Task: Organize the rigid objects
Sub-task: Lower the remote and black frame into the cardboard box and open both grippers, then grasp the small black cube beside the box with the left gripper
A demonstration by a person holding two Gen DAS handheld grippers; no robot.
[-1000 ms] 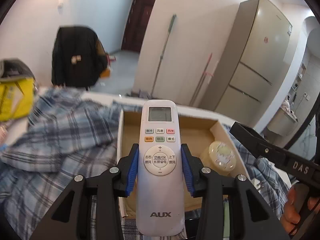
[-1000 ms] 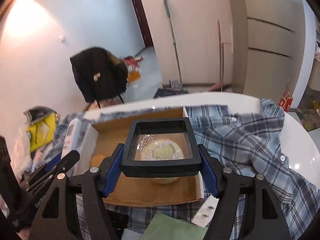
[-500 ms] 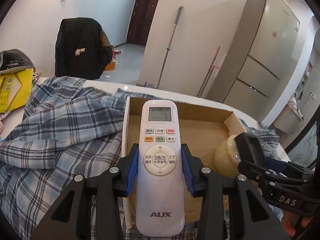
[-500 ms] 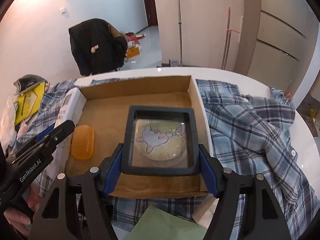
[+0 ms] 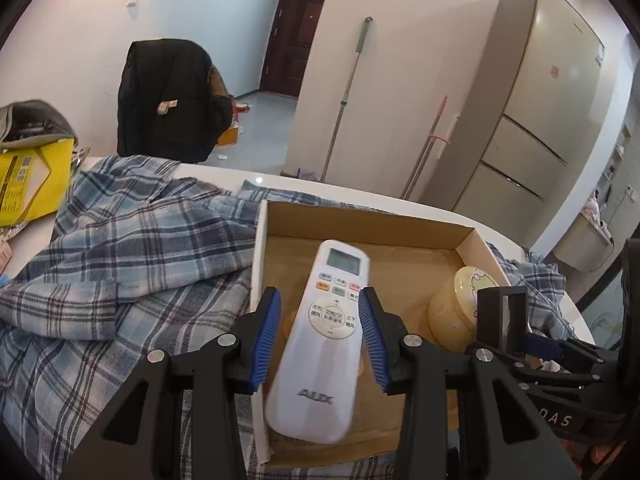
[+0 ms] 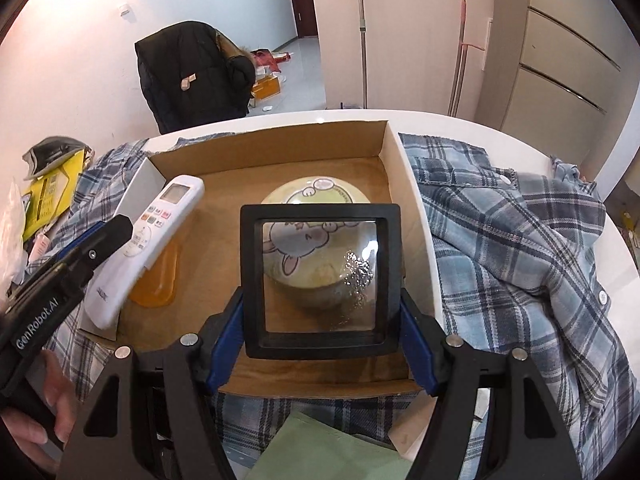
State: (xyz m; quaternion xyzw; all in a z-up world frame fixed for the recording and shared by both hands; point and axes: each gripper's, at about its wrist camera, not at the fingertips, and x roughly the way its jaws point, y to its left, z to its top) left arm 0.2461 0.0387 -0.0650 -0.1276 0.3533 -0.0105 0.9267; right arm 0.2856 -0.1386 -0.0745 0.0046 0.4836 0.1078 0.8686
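Note:
A white AUX remote (image 5: pixel 320 344) drops tilted between my left gripper's (image 5: pixel 319 334) spread blue pads, over the left side of the open cardboard box (image 5: pixel 360 220). In the right wrist view the remote (image 6: pixel 140 240) leans on the box's left wall above an orange piece (image 6: pixel 158 280). My right gripper (image 6: pixel 320 324) is shut on a black square frame with a clear window (image 6: pixel 320 280), held over a yellow round lidded jar (image 6: pixel 320 196) in the box. The jar also shows in the left wrist view (image 5: pixel 460 308).
The box (image 6: pixel 394 160) lies on blue plaid shirts (image 5: pixel 120 248) (image 6: pixel 520 240) on a white round table (image 6: pixel 460 120). A yellow bag (image 5: pixel 28 176) stands at the left. A green sheet (image 6: pixel 320 448) lies at the near edge. A chair with a black jacket (image 5: pixel 172 96) stands behind.
My left gripper opened and let go of the remote, which tips into the box. My right gripper lowered the black frame nearer the jar.

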